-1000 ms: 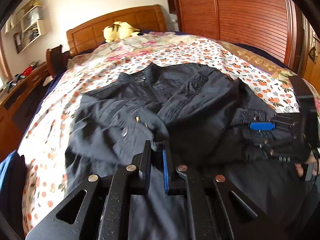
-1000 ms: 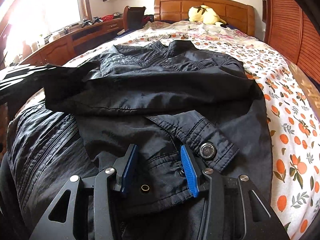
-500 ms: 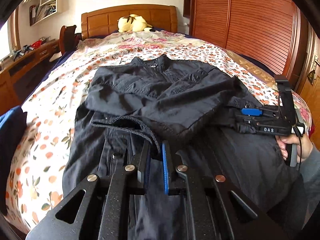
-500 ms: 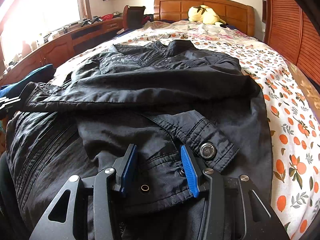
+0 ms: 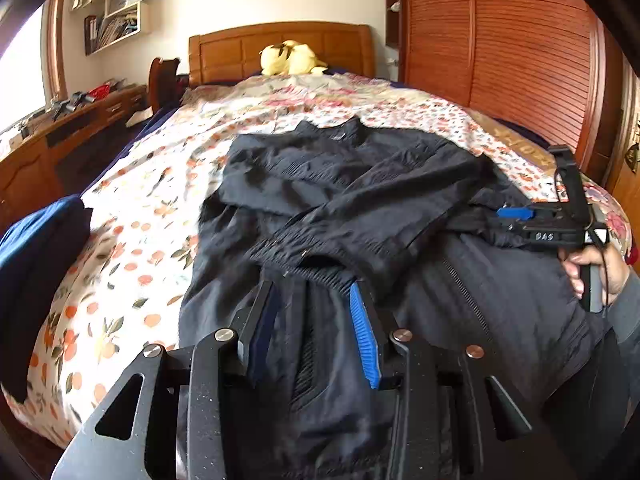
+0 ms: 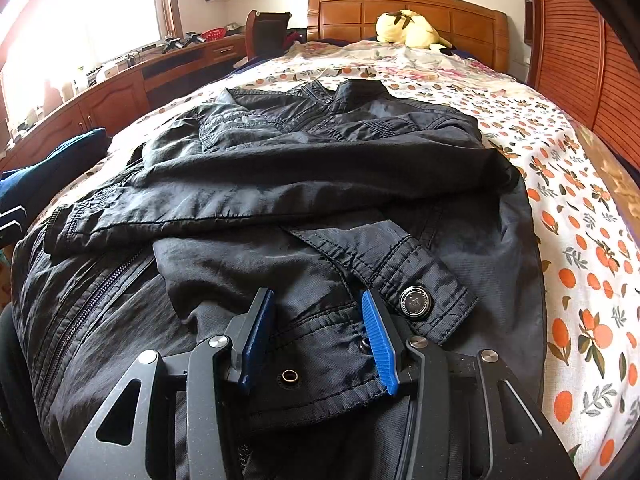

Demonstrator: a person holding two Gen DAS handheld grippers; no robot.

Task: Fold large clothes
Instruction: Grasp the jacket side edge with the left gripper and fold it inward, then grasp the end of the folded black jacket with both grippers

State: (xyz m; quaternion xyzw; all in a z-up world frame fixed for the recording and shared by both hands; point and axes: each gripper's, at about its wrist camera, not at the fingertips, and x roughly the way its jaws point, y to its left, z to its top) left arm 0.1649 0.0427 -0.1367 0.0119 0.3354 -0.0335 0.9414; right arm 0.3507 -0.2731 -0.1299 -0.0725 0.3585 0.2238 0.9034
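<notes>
A black jacket [image 5: 360, 200] lies face up on the bed, collar toward the headboard, with both sleeves laid across its chest. My left gripper [image 5: 311, 286] hovers low over the jacket's front. Its jaws are opening, and the ribbed left sleeve cuff [image 5: 304, 256] lies loose just ahead of the blue pads. My right gripper [image 6: 316, 294] is open over the right sleeve end, whose cuff with the snap button [image 6: 416, 300] rests flat beside the right pad. The left wrist view shows that gripper [image 5: 516, 216] at the jacket's right edge, held by a hand [image 5: 592, 268].
The bed has an orange-patterned sheet [image 5: 152, 208] and a wooden headboard with a yellow plush toy [image 5: 290, 58] against it. A dark blue garment [image 5: 36, 248] lies at the bed's left edge. A wooden desk [image 6: 120, 92] runs along the left, a slatted wardrobe [image 5: 500, 48] along the right.
The left gripper carried the left sleeve across the jacket, laid it on the chest and opened, letting the cuff go. The right gripper stayed where it was.
</notes>
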